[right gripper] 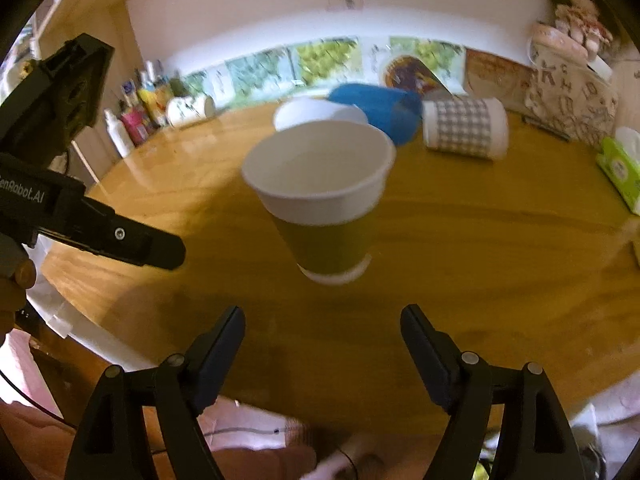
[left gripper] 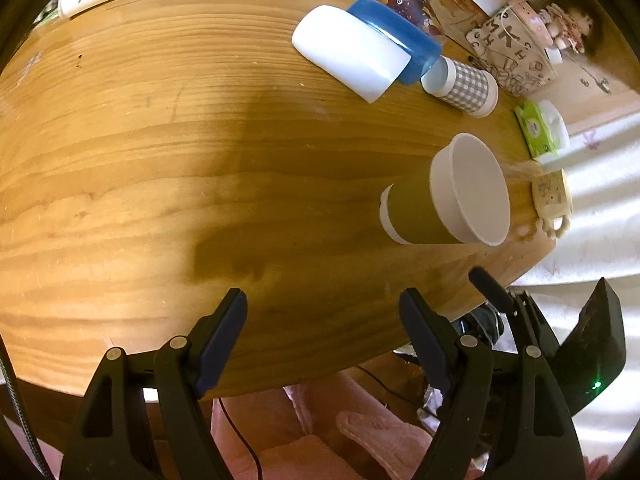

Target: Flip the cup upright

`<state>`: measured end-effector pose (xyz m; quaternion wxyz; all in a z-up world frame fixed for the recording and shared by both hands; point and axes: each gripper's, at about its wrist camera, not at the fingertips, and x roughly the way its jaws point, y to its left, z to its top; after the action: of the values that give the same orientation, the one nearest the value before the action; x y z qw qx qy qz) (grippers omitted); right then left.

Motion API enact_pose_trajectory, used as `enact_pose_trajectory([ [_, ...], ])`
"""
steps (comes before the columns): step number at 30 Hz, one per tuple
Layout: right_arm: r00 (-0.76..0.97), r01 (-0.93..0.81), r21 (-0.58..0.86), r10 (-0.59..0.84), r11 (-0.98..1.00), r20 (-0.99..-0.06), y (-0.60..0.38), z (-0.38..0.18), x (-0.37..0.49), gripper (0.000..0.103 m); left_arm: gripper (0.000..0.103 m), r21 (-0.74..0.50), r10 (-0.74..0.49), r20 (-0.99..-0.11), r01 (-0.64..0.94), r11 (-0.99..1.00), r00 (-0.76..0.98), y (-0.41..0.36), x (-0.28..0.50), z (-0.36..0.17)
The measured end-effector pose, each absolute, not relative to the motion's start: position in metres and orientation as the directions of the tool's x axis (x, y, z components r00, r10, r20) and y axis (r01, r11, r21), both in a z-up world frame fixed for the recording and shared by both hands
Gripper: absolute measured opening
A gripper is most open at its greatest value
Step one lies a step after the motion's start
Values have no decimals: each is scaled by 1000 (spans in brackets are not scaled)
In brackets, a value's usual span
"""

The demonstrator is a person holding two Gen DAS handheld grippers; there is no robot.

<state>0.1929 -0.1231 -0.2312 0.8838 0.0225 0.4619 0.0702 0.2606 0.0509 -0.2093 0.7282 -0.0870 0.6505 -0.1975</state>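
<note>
Olive-green with a white rim and base, the paper cup [right gripper: 320, 204] stands upright on the wooden table [right gripper: 480, 264], mouth open to the ceiling. We hold our right gripper [right gripper: 322, 340] just short of it, fingers spread wide with nothing between them. Our left gripper [left gripper: 322, 320] is likewise parted and empty, over the table's near edge, the cup well off to its right. Behind the cup lie three others on their sides: a white cup [left gripper: 348, 54], a blue cup [left gripper: 396, 38] and a checked cup [left gripper: 464, 84], close together
</note>
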Motion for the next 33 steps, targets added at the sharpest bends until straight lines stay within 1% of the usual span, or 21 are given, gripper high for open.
enact_pose_trajectory([
  [4, 466, -40, 118, 122, 992, -876, -138, -221, 191, 81, 81, -346, -365, -923, 155, 925, 119, 42, 248, -197],
  [8, 408, 19, 119, 101, 993, -908, -155, -203, 190, 83, 81, -298, -319, -934, 142, 944, 161, 30, 237, -181],
  [12, 342, 87, 117, 81, 989, -936, -175, -185, 189, 83, 81, -221, -240, -942, 107, 970, 234, 22, 225, -159],
  [15, 275, 152, 163, 116, 975, -954, -193, -172, 187, 83, 81, -200, -218, -940, 94, 975, 260, 17, 218, -142],
  [18, 254, 171, 177, 130, 969, -958, -202, -157, 184, 86, 81, -156, -176, -942, 91, 984, 287, 10, 210, -122],
  [21, 254, 156, 172, 129, 973, -959, -203, -141, 180, 86, 81, -120, -140, -946, 85, 989, 291, 1, 204, -105],
  [26, 292, 95, 174, 140, 980, -946, -200, -103, 167, 87, 81, -149, -160, -922, 60, 987, 352, -11, 187, -77],
  [28, 331, 67, 175, 143, 982, -933, -199, -88, 160, 87, 82, -124, -139, -908, 64, 990, 396, -17, 179, -67],
  [29, 351, 55, 171, 141, 984, -926, -199, -80, 156, 87, 82, -106, -125, -899, 69, 992, 420, -21, 173, -62],
  [30, 365, 49, 167, 138, 985, -921, -200, -75, 153, 87, 85, -98, -120, -890, 72, 993, 439, -23, 169, -58],
  [32, 399, 40, 166, 137, 985, -907, -201, -65, 146, 91, 86, -98, -115, -875, 61, 993, 471, -26, 161, -53],
  [33, 419, 33, 164, 135, 986, -898, -202, -61, 140, 92, 86, -101, -113, -866, 51, 994, 488, -26, 157, -51],
])
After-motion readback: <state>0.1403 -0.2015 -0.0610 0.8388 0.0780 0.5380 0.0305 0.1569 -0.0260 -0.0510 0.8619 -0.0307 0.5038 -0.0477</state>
